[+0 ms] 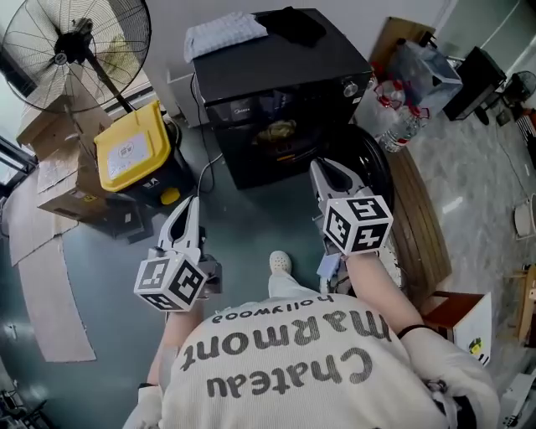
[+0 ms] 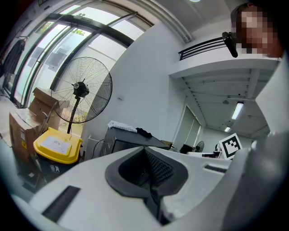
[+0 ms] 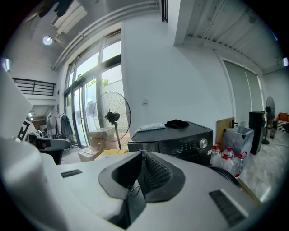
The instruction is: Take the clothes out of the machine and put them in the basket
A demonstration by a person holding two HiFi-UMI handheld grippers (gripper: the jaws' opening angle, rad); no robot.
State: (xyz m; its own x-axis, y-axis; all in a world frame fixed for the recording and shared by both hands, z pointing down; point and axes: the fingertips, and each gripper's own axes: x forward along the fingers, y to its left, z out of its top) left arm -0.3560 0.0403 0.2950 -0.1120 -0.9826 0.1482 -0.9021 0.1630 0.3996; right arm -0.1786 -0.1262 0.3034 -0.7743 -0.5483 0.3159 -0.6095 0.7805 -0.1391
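The black machine [image 1: 280,80] stands ahead of me with its round door [image 1: 374,167] swung open to the right. A bundle of orange-brown clothes [image 1: 279,131] shows inside the drum. My left gripper [image 1: 192,204] is shut and empty, held over the floor short of the machine's lower left corner. My right gripper [image 1: 321,167] is shut and empty too, its tip close in front of the opening, beside the door. Both gripper views look along the closed jaws toward the machine [image 2: 131,140] [image 3: 183,137]. No basket is in view.
A white cloth [image 1: 223,33] and a black cloth [image 1: 293,23] lie on the machine's top. A yellow-lidded bin [image 1: 132,149], a standing fan [image 1: 74,43] and cardboard boxes [image 1: 59,167] are on the left. Water bottles [image 1: 398,124] and a wooden board [image 1: 419,219] are on the right.
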